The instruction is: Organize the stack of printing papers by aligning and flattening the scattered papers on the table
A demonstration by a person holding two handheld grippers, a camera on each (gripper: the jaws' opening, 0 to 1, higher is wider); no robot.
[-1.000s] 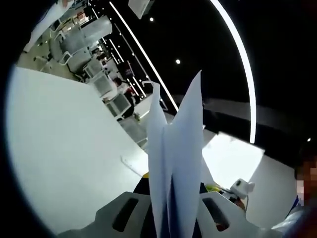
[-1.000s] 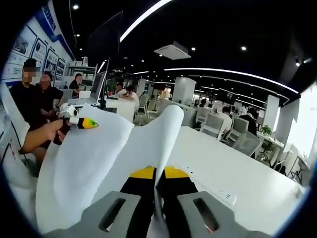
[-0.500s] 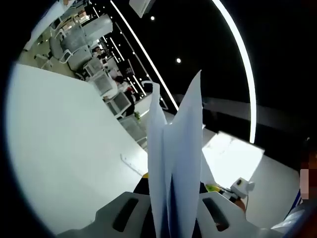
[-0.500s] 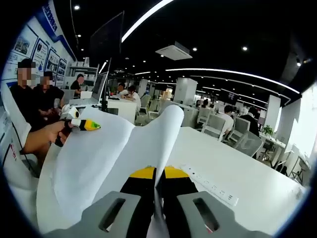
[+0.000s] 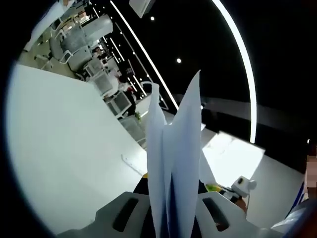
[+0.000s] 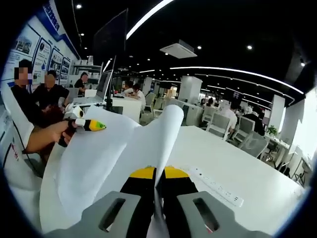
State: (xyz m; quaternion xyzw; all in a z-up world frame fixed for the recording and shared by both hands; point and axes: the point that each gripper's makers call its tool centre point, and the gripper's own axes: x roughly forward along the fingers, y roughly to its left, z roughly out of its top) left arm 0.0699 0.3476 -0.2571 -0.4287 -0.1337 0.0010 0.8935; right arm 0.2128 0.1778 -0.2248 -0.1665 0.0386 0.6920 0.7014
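A stack of white printing papers point(image 5: 174, 158) stands on edge between the jaws of my left gripper point(image 5: 171, 182), which is shut on it; the sheets fan apart at the top. In the right gripper view the same papers point(image 6: 124, 153) curve up off the white table point(image 6: 233, 163), with my right gripper point(image 6: 155, 174) shut on their near edge. At the far edge of the sheets the left gripper point(image 6: 90, 124) pinches them, held by a person's hand point(image 6: 47, 139). The right gripper point(image 5: 230, 189) shows low at the right of the left gripper view.
A white power strip point(image 6: 216, 186) lies on the table to the right of the papers, also seen as a strip point(image 5: 132, 165) in the left gripper view. People sit at the left point(image 6: 47, 94). Office chairs point(image 6: 218, 126) and desks stand beyond the table.
Both grippers keep their hold on the papers. The right gripper view has shifted slightly, so the left gripper and hand sit a little further right and lower in it.
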